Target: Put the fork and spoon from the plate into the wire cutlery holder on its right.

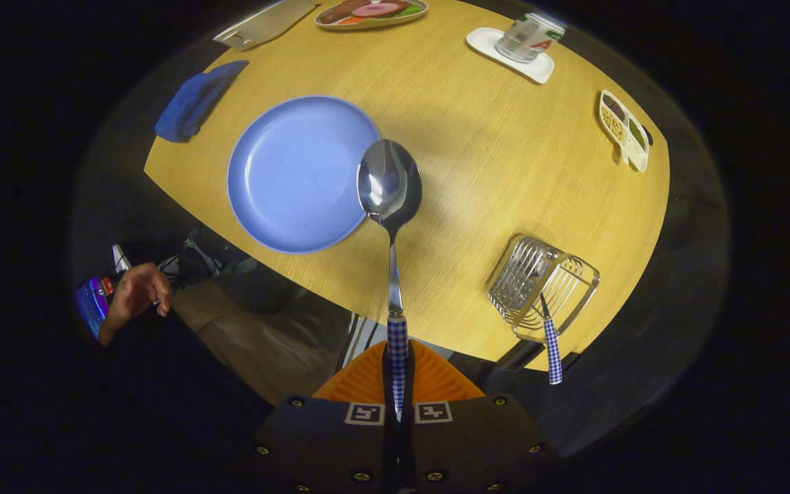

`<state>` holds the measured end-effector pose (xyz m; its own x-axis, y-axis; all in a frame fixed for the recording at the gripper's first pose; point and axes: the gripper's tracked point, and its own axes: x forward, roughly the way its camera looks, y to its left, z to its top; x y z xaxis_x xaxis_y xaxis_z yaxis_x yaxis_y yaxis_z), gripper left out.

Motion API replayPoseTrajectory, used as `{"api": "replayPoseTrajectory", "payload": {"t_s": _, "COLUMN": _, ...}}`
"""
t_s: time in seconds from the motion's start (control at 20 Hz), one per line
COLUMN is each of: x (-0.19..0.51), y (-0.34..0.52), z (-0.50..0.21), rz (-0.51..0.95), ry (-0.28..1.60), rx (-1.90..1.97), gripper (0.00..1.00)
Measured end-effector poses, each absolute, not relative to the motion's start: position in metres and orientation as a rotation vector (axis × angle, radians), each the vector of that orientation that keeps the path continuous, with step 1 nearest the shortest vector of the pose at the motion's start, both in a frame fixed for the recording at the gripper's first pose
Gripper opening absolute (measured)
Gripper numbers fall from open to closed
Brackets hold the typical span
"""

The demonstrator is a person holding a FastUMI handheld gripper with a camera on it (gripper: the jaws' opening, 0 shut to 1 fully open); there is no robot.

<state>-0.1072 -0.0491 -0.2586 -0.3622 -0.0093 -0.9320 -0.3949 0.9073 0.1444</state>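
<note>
Gripper (397, 394) pinching spoon (389, 180) by checked handle, bowl raised over plate (285, 171) rim. Fork (551, 336) already standing in wire cutlery holder (542, 288), well right of spoon. Risks: spoon pivoting in narrow 2-finger pinch; bowl snagging wires; striking fork; tipping light holder near table (491, 151) edge.

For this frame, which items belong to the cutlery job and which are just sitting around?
Job items: spoon clamped by its checked handle in the gripper jaws; fork already standing in the wire cutlery holder; blue plate, now bare.

Lying about: blue cloth, jar on a white coaster, divided snack dish, food plate.
</note>
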Motion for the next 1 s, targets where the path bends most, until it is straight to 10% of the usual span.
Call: {"api": "replayPoseTrajectory", "payload": {"t_s": 1.0, "x": -0.126, "y": -0.184, "z": -0.242, "rz": 0.163, "ry": 2.137, "rx": -0.218, "gripper": 0.03}}
